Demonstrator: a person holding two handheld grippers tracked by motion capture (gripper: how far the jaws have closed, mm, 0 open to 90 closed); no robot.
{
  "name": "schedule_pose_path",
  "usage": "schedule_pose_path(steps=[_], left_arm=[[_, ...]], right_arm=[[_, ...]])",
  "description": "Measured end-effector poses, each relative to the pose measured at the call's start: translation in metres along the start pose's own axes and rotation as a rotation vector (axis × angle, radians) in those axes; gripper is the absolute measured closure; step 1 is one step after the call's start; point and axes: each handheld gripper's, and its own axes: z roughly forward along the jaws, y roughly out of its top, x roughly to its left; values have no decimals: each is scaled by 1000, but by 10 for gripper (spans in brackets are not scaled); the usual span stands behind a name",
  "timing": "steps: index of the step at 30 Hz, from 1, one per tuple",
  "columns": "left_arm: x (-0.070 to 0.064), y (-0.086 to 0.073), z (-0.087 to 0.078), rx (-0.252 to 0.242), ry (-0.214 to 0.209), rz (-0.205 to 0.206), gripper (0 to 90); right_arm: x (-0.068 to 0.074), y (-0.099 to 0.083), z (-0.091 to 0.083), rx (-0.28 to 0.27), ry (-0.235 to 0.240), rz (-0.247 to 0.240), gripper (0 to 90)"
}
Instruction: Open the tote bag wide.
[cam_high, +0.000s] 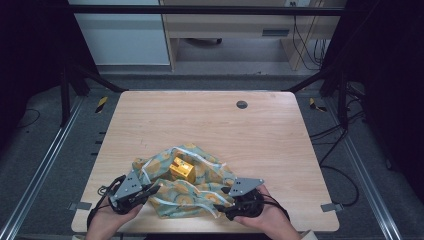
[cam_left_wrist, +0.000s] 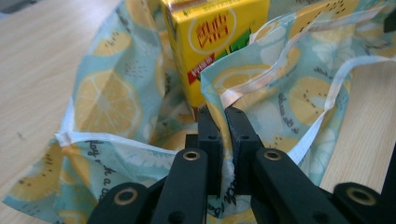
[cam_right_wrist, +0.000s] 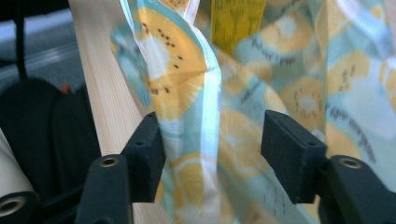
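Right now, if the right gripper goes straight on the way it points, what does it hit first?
The printed cloth: a fold of it already hangs between the open jaws of the right gripper. Beyond that fold, probably the yellow carton, though depth is hard to judge.

Yellow drink carton (cam_left_wrist: 212, 44) cut off at the top edge, lower half hidden behind lemon-print cloth (cam_left_wrist: 107, 100). In the right gripper view, blurred to a yellow strip (cam_right_wrist: 237, 18); printed writing unreadable. Forearms cropped by the high view's bottom edge.
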Motion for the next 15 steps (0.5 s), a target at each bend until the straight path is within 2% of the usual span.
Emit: schedule_pose_path(steps=[2, 4, 6, 9, 12, 15], left_arm=[[0, -3, 5, 33, -8, 11, 865], [-1, -5, 11, 73, -17, 36, 874], [-4, -7, 17, 120, -18, 68, 874], [-7, -7, 23, 172, 2, 100, 882], [-6, -8, 26, 207, 1, 100, 890], [-3, -10, 29, 225, 1, 85, 895]], right_arm=[[-2, -4, 2, 31, -8, -12, 517], [-5, -7, 4, 53, -11, 2, 578], [-9, -10, 7, 73, -13, 5, 603], [-12, -12, 10, 92, -27, 10, 708], [-14, -13, 12, 116, -33, 4, 837], [-16, -13, 14, 126, -35, -1, 870]])
